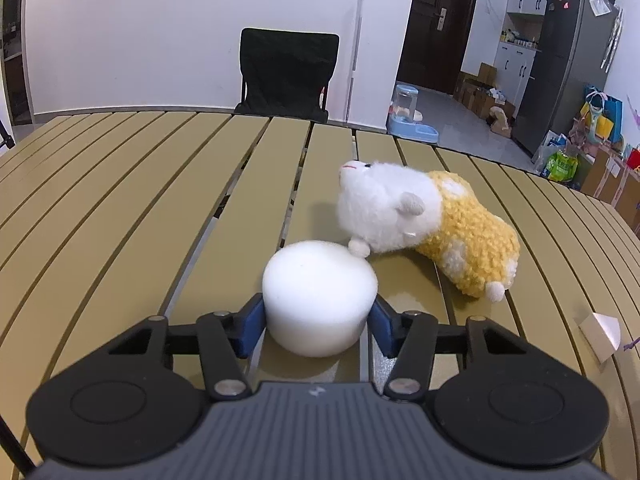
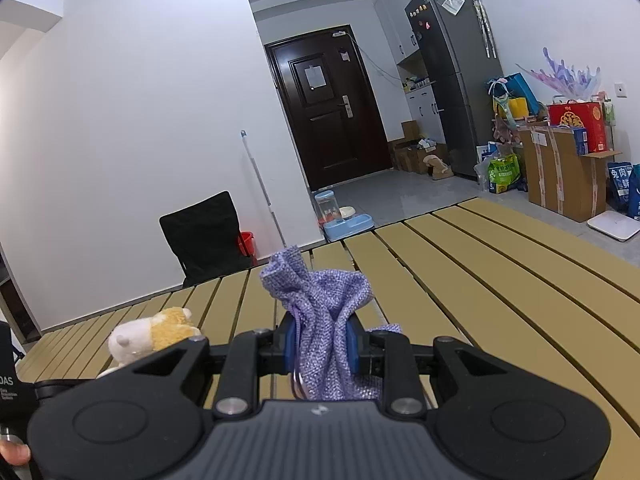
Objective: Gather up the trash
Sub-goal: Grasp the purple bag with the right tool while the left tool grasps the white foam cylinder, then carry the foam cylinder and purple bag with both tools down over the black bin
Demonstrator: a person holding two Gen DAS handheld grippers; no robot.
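Foam [image 1: 318, 304], a white cylinder, stands on the slatted table [image 1: 132, 196] between the blue pads [image 1: 253, 326] of my left gripper [image 1: 318, 330]. Both pads press against its sides low down, so I have it gripped while its base rests on the slats. The paw of a plush toy [image 1: 424, 224] touches the foam's top edge on the far right. The toy, white at the head and yellow along the body, lies on its side just behind the foam. A small folded paper [image 1: 600, 334] sits well apart near the table's right edge.

My right gripper [image 2: 320, 346] is clamped on a purple bag [image 2: 320, 312] of woven cloth. The gathered neck is pinched between the pads, and the open mouth stands above them. More of the cloth hangs below the fingers. In the right wrist view the toy [image 2: 150, 334] lies off to the left, and a fingertip of my hand shows at the lower left corner.

Beyond the table a black chair [image 1: 288, 74] stands against the white wall. A mop handle [image 1: 356, 52] leans beside it.
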